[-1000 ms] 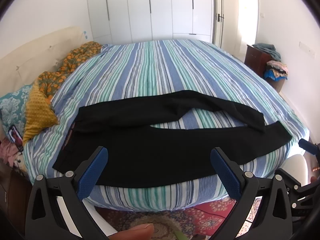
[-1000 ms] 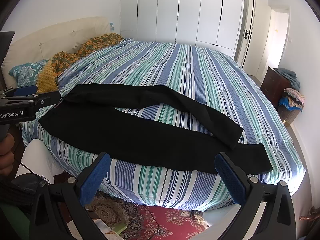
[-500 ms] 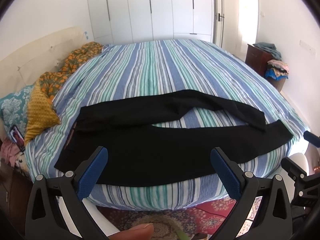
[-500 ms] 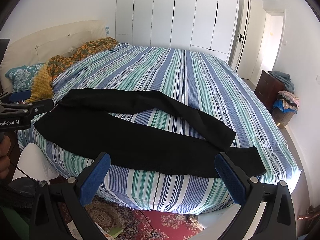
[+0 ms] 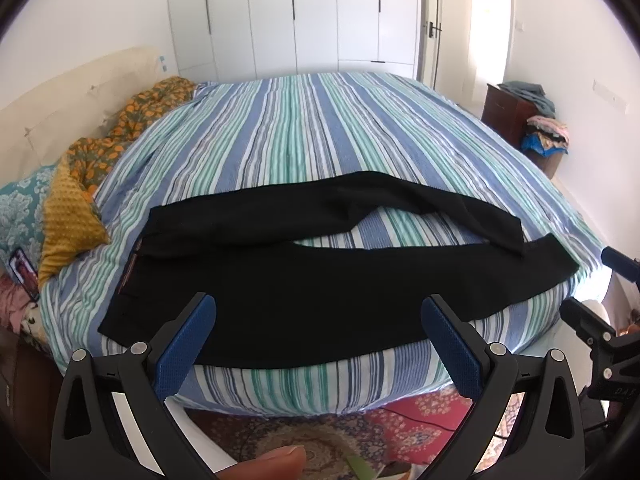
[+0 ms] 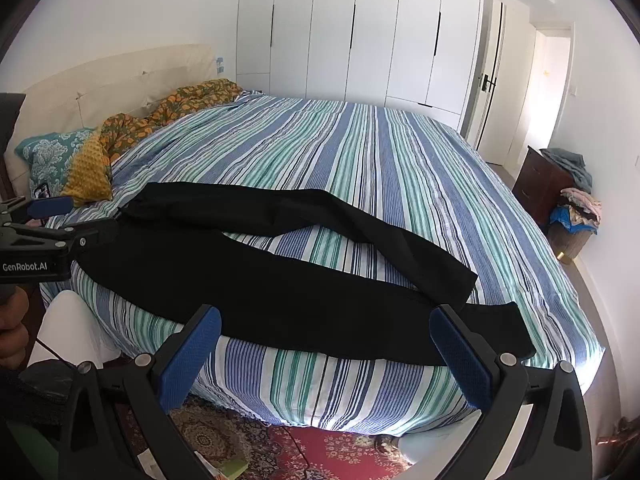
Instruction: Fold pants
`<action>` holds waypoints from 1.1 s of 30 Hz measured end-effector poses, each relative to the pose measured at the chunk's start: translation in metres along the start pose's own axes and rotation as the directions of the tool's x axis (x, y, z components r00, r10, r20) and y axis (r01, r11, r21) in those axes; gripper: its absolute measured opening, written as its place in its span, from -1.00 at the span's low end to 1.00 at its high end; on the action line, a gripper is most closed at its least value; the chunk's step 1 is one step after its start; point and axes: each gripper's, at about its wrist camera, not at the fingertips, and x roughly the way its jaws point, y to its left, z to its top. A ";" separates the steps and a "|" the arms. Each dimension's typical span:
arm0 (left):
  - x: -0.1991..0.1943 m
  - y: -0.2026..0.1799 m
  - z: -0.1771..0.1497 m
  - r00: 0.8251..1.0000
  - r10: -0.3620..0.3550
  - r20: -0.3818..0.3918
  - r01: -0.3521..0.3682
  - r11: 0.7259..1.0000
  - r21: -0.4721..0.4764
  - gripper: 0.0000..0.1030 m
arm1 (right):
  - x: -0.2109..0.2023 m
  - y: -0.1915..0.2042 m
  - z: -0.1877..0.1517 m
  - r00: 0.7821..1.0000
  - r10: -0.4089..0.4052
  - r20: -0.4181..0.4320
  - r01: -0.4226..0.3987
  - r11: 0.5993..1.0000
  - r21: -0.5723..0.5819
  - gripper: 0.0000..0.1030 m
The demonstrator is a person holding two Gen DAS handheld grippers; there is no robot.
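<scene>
Black pants (image 5: 304,280) (image 6: 280,280) lie spread flat along the near edge of the striped bed, waistband at the left, legs running right. The far leg bends and its cuff overlaps the near leg close to the right end. My left gripper (image 5: 318,316) hangs open in front of the bed, short of the near leg, with nothing between its blue pads. My right gripper (image 6: 326,330) is open too, held off the bed edge near the cuffs. Each gripper also shows at the side of the other's view.
The bed (image 5: 320,128) has a blue-green striped cover, with orange and teal pillows (image 5: 80,184) at the left by the headboard. White wardrobes stand behind. A dark cabinet with piled clothes (image 5: 532,128) sits at the right wall. A patterned red rug (image 6: 320,448) covers the floor below.
Both grippers have drifted slightly back and up from the bed, so a little more of the room shows. The pants lie unchanged and both grippers stay open.
</scene>
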 end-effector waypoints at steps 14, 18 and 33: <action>0.014 -0.027 0.024 0.998 -0.018 0.060 0.013 0.997 0.070 0.99 | 0.016 -0.015 0.025 0.990 0.117 0.073 -0.119 0.993 0.022 0.99; 0.024 -0.019 0.020 1.000 -0.004 0.021 0.002 0.999 0.050 0.99 | 0.067 -0.040 0.017 1.000 0.015 0.006 -0.015 0.997 -0.072 0.98; 0.070 -0.005 0.013 0.986 0.066 -0.151 -0.068 0.998 -0.011 0.99 | 0.322 -0.125 0.026 0.937 -0.081 -0.341 0.017 0.982 -0.186 -0.90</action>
